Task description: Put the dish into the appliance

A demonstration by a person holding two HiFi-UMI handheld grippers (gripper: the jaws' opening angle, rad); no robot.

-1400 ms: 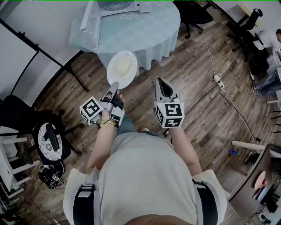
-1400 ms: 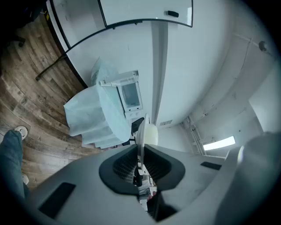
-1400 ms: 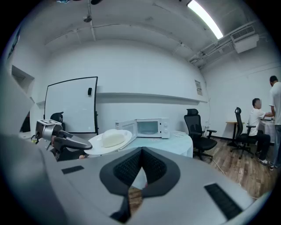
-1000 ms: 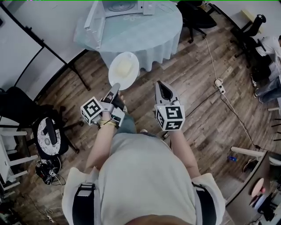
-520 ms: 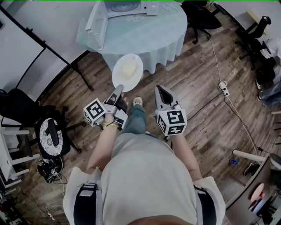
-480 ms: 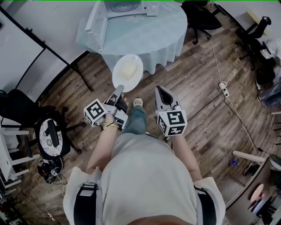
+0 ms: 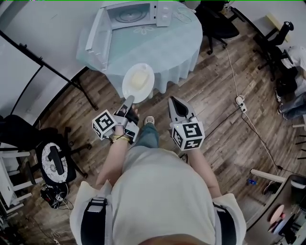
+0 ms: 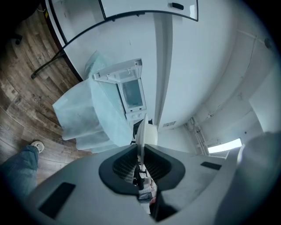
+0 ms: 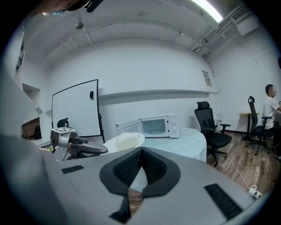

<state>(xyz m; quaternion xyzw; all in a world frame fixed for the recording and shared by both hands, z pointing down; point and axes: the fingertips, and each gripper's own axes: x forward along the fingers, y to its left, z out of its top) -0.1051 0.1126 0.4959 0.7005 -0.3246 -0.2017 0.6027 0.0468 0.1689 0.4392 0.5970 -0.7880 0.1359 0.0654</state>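
Observation:
A white dish with a pale heap of food on it is held level just in front of the round table. My left gripper is shut on its near rim. In the left gripper view the dish shows edge-on between the pads. The white microwave stands on the table's far side with its door swung open to the left. My right gripper hovers beside the dish, shut and holding nothing. From the right gripper view, the dish and microwave lie ahead.
A whiteboard stand's legs reach across the floor left of the table. Black office chairs stand right of the table. A cable and power strip lie on the wood floor. A stool stands at the near left.
The person has stepped toward the table. The dish now overlaps the table's near edge, and more of the microwave shows. Both grippers keep their grip state.

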